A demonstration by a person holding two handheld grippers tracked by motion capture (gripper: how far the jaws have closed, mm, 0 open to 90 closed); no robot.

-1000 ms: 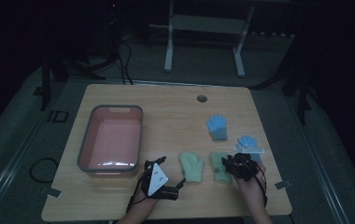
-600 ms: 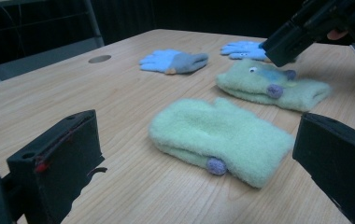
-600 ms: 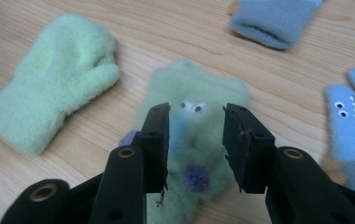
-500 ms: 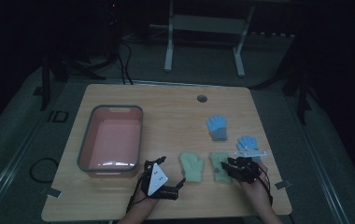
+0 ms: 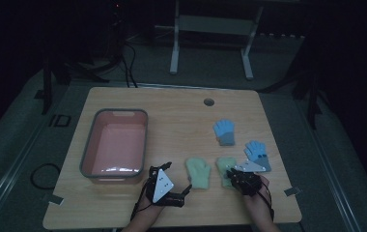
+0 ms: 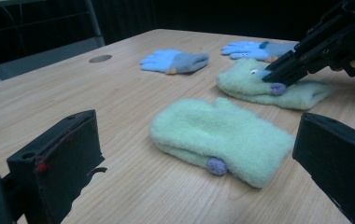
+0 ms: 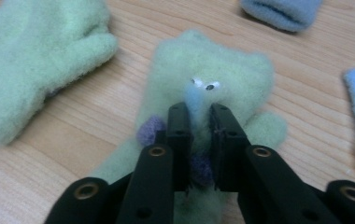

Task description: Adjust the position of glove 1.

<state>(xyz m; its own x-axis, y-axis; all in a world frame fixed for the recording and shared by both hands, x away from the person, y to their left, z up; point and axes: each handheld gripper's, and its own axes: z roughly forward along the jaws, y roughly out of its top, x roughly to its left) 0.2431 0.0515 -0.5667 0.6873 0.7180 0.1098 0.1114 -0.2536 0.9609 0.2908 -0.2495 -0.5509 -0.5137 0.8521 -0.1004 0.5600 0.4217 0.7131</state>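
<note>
Two pale green mittens lie near the front of the table, one to the left (image 5: 198, 173) and one to the right (image 5: 226, 165). My right gripper (image 7: 199, 121) is down on the right mitten (image 7: 222, 70). Its jaws have just been closing and now pinch the mitten's small blue nose and fleece between them. The left gripper view shows the same pinch from the side, at the right gripper's tips (image 6: 274, 79). My left gripper (image 6: 203, 144) rests wide open, nothing between its jaws, with the left mitten (image 6: 222, 137) lying just ahead of it.
Two blue gloves (image 5: 224, 131) (image 5: 258, 153) lie behind the mittens at the right. A grey tub with a pink inside (image 5: 119, 112) stands at the left. The wooden table (image 5: 181, 116) has a round cable hole (image 5: 209, 102) near its far edge.
The right hand has sunk a little onto the right green mitten. The left gripper, the other mitten, the gloves and the tub have stayed put.
</note>
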